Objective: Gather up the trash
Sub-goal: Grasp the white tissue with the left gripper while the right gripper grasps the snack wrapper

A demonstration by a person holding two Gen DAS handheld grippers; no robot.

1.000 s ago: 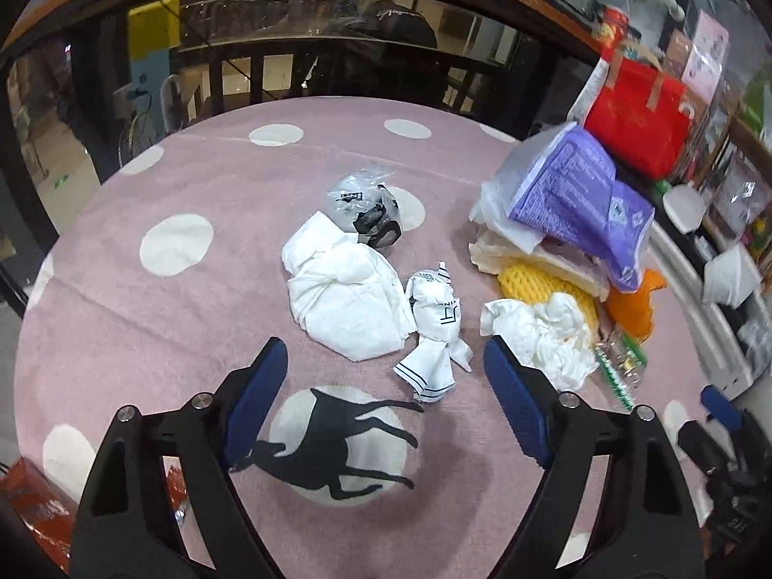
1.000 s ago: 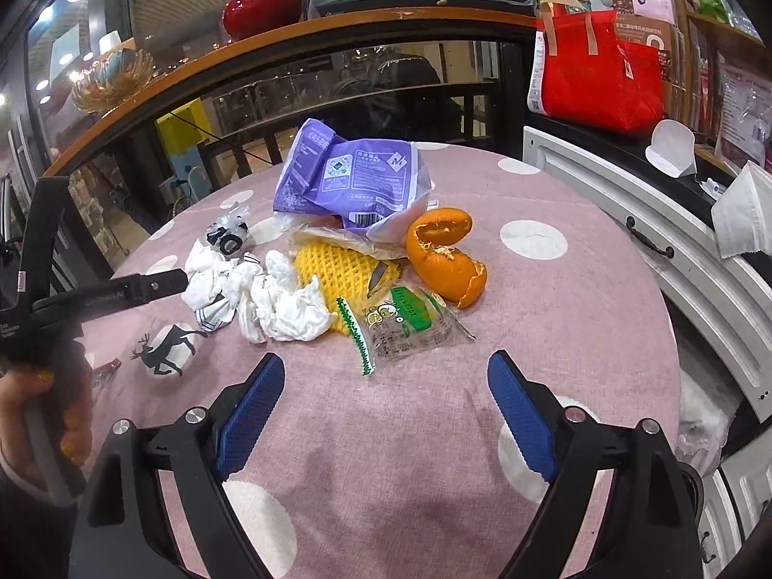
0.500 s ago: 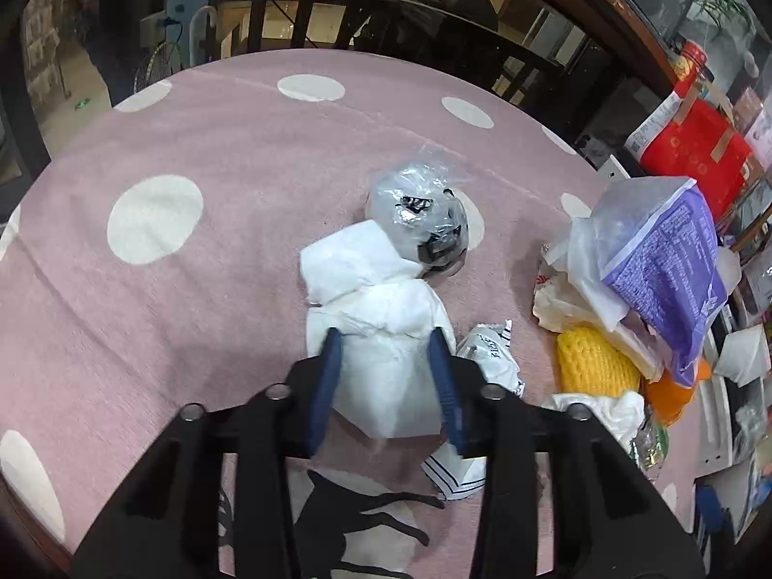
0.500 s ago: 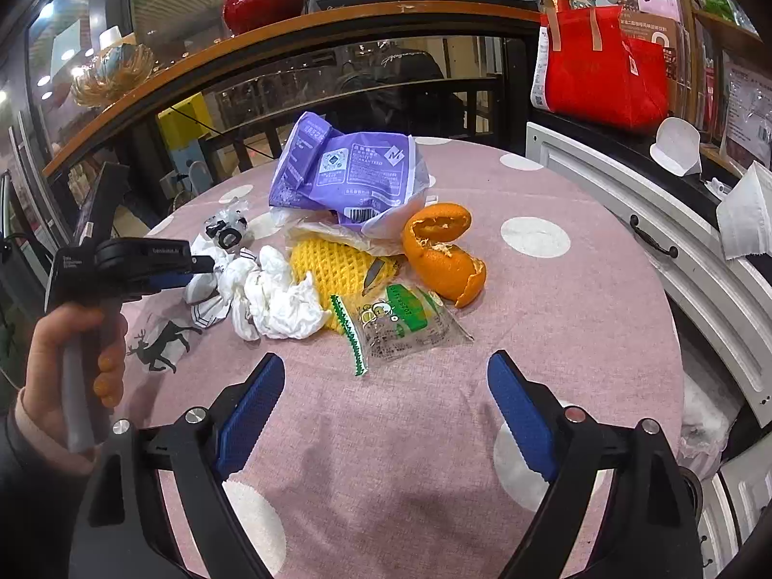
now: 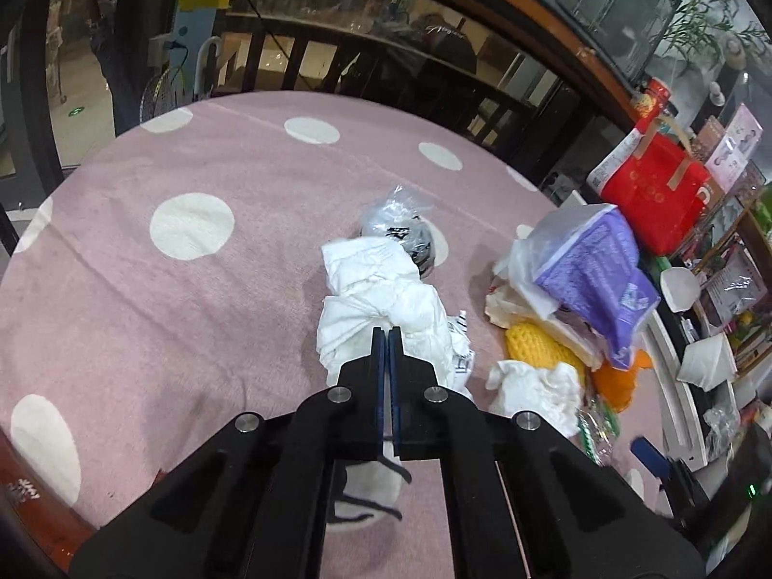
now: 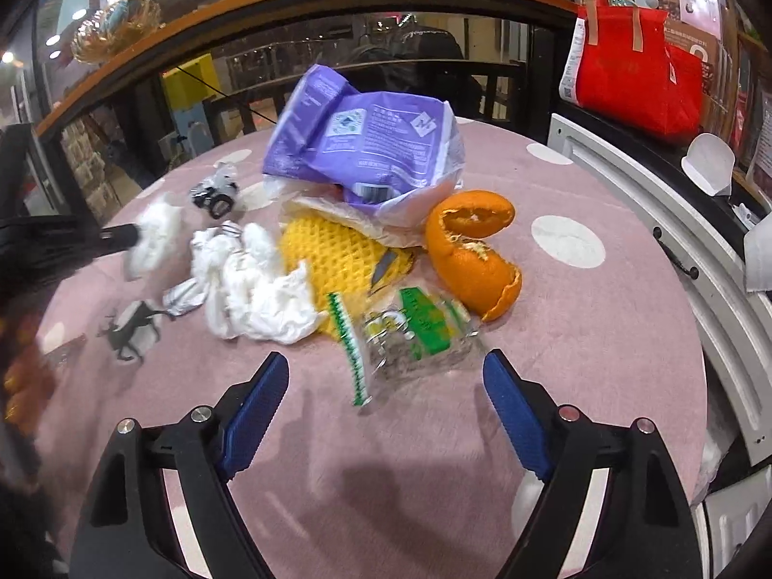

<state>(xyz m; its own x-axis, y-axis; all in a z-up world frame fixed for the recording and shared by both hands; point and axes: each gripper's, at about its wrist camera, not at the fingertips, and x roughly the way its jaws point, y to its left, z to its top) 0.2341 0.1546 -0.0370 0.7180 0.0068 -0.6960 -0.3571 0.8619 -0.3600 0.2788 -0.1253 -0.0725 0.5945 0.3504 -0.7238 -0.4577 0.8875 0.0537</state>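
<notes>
Trash lies on a round pink dotted table [image 5: 144,289]. My left gripper [image 5: 387,333] is shut on a big crumpled white tissue [image 5: 376,289], which also shows in the right wrist view [image 6: 157,231] held just above the table. My right gripper [image 6: 386,376] is open and empty, close in front of a clear green-printed wrapper [image 6: 410,333]. Nearby lie a second white tissue wad [image 6: 255,289], yellow foam net [image 6: 333,260], orange peel [image 6: 473,251], a purple bag [image 6: 366,144] and a crumpled clear plastic ball [image 5: 405,231].
A red bag [image 6: 632,67] stands on the white cabinet [image 6: 651,202] at the table's right edge. A dark railing [image 5: 386,72] runs behind the table. A small striped wrapper [image 5: 461,352] lies beside the held tissue.
My left gripper closed fully on the big white tissue and lifted it slightly. My right gripper moved forward and down towards the green-printed wrapper, still open.
</notes>
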